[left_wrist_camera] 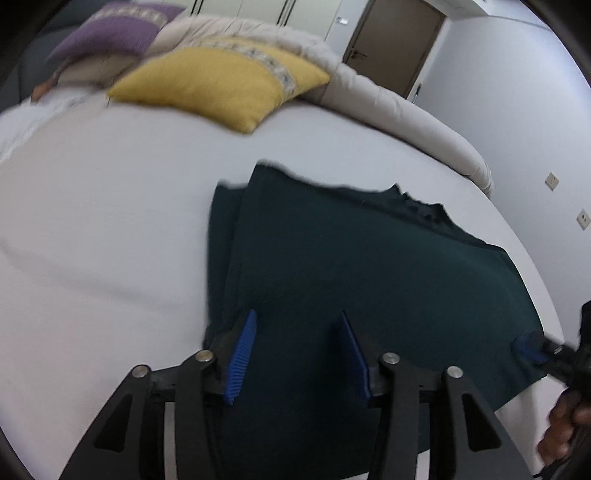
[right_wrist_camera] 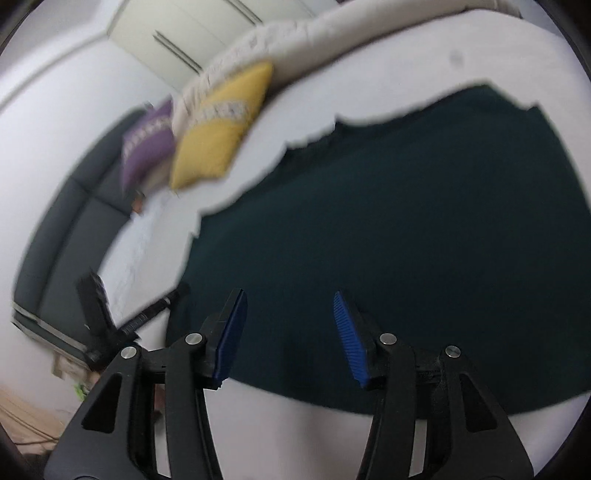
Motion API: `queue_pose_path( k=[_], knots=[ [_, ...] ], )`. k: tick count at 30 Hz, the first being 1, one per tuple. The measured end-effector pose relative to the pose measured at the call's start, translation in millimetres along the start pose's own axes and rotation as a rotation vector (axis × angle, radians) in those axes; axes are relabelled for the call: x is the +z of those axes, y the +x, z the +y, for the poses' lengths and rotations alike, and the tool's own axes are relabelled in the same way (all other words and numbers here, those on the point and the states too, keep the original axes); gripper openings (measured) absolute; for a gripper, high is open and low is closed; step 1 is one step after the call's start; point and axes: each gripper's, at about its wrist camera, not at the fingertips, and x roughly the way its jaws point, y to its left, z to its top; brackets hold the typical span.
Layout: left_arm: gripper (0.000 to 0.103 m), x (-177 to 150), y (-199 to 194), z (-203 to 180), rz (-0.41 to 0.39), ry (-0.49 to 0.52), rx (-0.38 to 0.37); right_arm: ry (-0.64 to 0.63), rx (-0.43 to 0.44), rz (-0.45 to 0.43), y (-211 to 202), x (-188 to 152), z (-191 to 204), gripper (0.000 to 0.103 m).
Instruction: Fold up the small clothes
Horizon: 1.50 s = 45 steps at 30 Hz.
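Observation:
A dark green garment lies flat on the white bed sheet, with a folded layer along its left side. My left gripper is open above the garment's near edge, empty. My right gripper is open and empty over the same garment, near its front edge. The right gripper also shows in the left wrist view at the garment's right corner. Part of the left gripper's body shows at the left in the right wrist view.
A yellow pillow and a purple pillow lie at the head of the bed, with a rolled cream duvet behind. A brown door and wall sockets are at the right. A dark sofa stands beyond the bed.

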Motion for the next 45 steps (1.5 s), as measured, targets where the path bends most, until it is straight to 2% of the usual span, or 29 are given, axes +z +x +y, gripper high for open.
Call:
queue_pose_path(
  k=[2, 4, 9, 11, 12, 13, 14, 16, 19, 22, 26, 28, 29, 32, 33, 39, 45],
  knots=[
    [0.042, -0.5, -3.3, -0.2, 0.0, 0.015, 0.003, 0.075, -0.006, 0.012, 5.3, -1.6, -19.6, 0.046],
    [0.042, -1.6, -5.9, 2.1, 0.002, 0.021, -0.002, 0.122, 0.01, -0.03, -4.5, 2.3, -38.7, 0.043],
    [0.043, -5.2, -28.0, 24.2, -0.024, -0.061, -0.073, 0.203, -0.075, -0.124, -48.9, 1.3, -81.3, 0.043],
    [0.052, -7.9, -47.4, 36.0, -0.065, -0.102, -0.041, 0.217, -0.127, -0.163, -69.4, 0.2, -88.0, 0.047],
    [0.06, -8.0, -59.5, 46.5, -0.106, -0.138, -0.043, 0.219, -0.162, -0.181, -78.6, 0.1, -88.7, 0.049],
    [0.064, -7.3, -65.8, 55.7, -0.126, -0.17, -0.049, 0.221, -0.162, -0.19, -86.3, 1.3, -89.2, 0.049],
    [0.07, -6.1, -67.2, 64.0, -0.128, -0.198, -0.049, 0.221, -0.138, -0.194, -89.9, 0.2, -82.9, 0.049],
    [0.07, -2.4, -56.5, 78.2, -0.079, -0.241, -0.062, 0.204, -0.1, -0.188, -89.1, 1.9, -67.7, 0.051],
    [0.07, -2.8, -28.6, 89.9, 0.02, -0.32, -0.155, 0.16, -0.007, -0.159, -71.9, 7.6, -36.3, 0.051],
    [0.07, -0.9, -14.7, 82.1, 0.043, -0.301, -0.169, 0.161, 0.085, -0.114, -43.5, 15.7, -14.7, 0.051],
    [0.07, 16.5, 8.2, 79.0, 0.112, -0.344, -0.262, 0.157, 0.154, -0.051, -12.8, 16.2, -1.0, 0.051],
    [0.068, 27.2, 19.8, 81.3, 0.143, -0.363, -0.282, 0.166, 0.187, -0.034, -1.0, 18.0, 5.3, 0.051],
    [0.063, 30.7, 21.5, 81.1, 0.152, -0.36, -0.286, 0.169, 0.199, -0.027, 5.0, 19.9, 7.0, 0.051],
    [0.031, 36.4, 30.8, 80.2, 0.193, -0.353, -0.28, 0.187, 0.219, -0.011, 24.3, 22.3, 16.2, 0.051],
    [0.028, 35.3, 33.2, 81.8, 0.203, -0.372, -0.302, 0.189, 0.216, -0.009, 27.5, 23.0, 18.4, 0.051],
    [0.017, 31.8, 33.5, 82.8, 0.192, -0.379, -0.309, 0.187, 0.206, 0.0, 30.8, 22.2, 18.7, 0.051],
    [0.015, 32.0, 31.9, 79.8, 0.183, -0.365, -0.29, 0.204, 0.169, -0.009, 31.4, 19.4, 6.4, 0.051]
  ],
)
